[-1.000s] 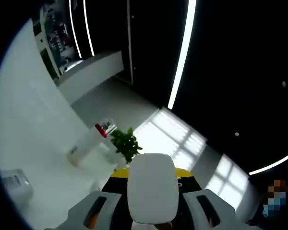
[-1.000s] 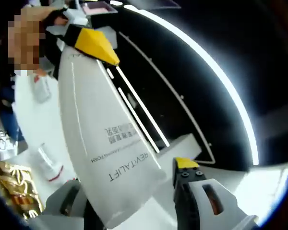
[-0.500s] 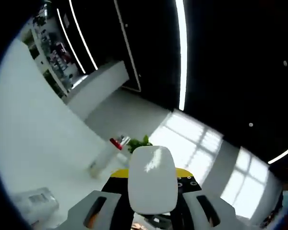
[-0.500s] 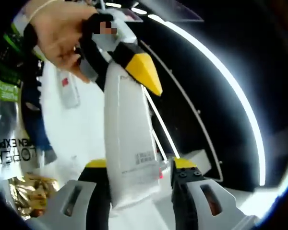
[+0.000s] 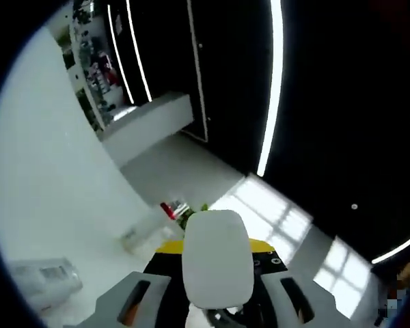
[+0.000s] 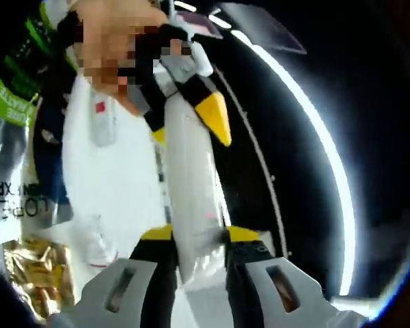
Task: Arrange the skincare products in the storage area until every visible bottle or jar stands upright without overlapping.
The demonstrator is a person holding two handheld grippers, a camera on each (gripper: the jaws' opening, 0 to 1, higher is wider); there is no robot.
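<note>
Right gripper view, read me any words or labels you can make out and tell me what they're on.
"EXPE", upside down, on the clear plastic packet at the left edge.
White lettering on the green packet: too blurred to read.
Small print on the white squeeze tube between the fingers: unreadable.

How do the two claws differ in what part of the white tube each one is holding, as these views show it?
The right claw pinches the tube's flat crimped end; the left claw grips its rounded cap end, as far as the views show. In the right gripper view the right claw sits at the bottom and the left claw at the top. Both are shut on the same tube and have yellow-tipped jaws.
</note>
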